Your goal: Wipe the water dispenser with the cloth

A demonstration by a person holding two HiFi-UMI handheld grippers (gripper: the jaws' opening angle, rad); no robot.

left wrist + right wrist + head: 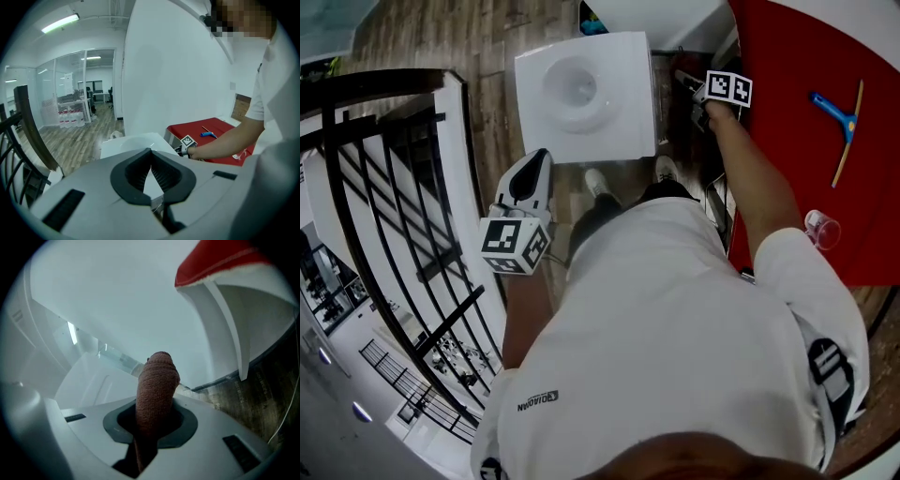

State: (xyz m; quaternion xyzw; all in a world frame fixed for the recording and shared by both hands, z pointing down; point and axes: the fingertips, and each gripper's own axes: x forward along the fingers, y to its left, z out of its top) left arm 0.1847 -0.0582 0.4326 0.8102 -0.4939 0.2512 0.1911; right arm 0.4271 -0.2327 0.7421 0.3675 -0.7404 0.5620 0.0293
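Wood-plank flooring [487,37] is running under the whole scene. A black metal railing [384,169] is standing at 9 o'clock in the head view. A red-covered table [787,169] is lying at 3 o'clock, carrying a blue-handled squeegee [839,117] and a clear plastic cup [821,228]. The white box-shaped water dispenser [581,94] is sitting at 12 o'clock, its round recessed top facing up.

The right gripper [717,94] is hanging in the narrow gap between dispenser and table. Its jaws are clamping a rust-brown knitted cloth [157,380], and the rolled end is poking out past them. In the right gripper view the dispenser's white side wall is filling the field from 9 to 12 o'clock, close ahead, though contact is not showing clearly.

The left gripper [539,157] is hovering off the dispenser's near corner at 7 o'clock. Its jaws are meeting tip to tip with nothing between them.

The coming wipe is probably turning on one relation: from the cloth-holding gripper, the dispenser's right wall is lying at 9 o'clock in the head view. That wall's long axis is likely running floor to top, so the right hand is the nearer one for it.
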